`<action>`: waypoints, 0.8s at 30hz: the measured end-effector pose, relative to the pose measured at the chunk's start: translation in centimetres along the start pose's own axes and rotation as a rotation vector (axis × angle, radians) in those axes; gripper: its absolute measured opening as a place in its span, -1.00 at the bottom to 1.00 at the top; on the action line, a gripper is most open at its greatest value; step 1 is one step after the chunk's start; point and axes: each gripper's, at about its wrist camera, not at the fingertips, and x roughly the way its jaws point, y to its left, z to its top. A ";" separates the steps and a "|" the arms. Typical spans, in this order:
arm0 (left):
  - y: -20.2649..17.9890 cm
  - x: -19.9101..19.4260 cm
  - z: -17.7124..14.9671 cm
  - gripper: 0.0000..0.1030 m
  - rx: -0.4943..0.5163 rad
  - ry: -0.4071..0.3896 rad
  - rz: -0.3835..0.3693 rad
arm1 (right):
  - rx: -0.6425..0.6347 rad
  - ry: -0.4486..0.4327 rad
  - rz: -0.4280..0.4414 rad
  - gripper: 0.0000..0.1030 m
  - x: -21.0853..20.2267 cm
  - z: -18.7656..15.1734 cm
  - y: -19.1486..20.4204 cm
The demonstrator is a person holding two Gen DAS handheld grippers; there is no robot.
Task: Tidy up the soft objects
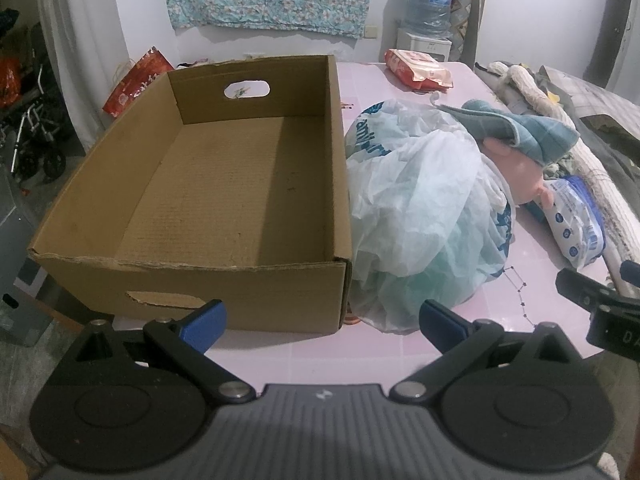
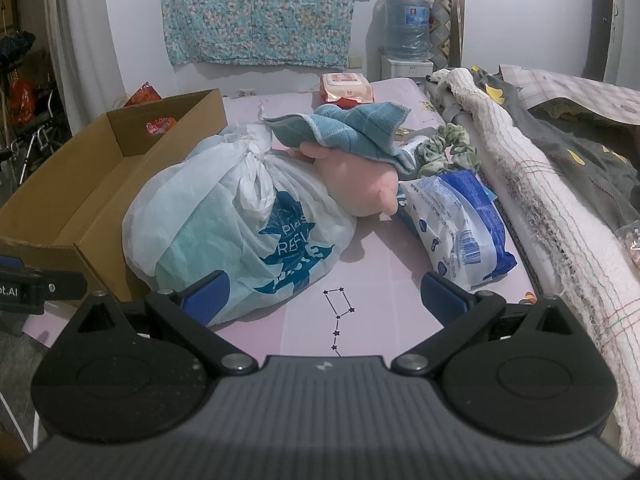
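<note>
Both your grippers sit low at the near edge of the table (image 2: 372, 280), fingers spread apart and holding nothing: the left gripper (image 1: 322, 322) faces the cardboard box (image 1: 192, 280), the right gripper (image 2: 324, 298) faces the pile. Nearest the right gripper is the knotted plastic bag (image 2: 224, 232), touching the box's side. It looks like the first thing to move, so pinch the knot rather than the slack film, which would likely slip. Beyond it lies the pink plush toy (image 2: 360, 184) under the blue towel (image 2: 344, 128), with the blue wipes pack (image 2: 460, 224) beside. The box looks empty; set things toward its far end.
</note>
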 end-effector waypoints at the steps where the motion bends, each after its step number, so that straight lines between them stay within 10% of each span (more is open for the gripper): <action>1: 0.0 0.0 0.0 1.00 0.000 0.000 0.000 | 0.000 0.001 0.000 0.98 0.0 0.0 0.0; 24: -2.6 0.0 1.6 1.00 0.073 -0.018 0.013 | 0.026 -0.011 -0.024 0.98 0.7 0.3 -1.7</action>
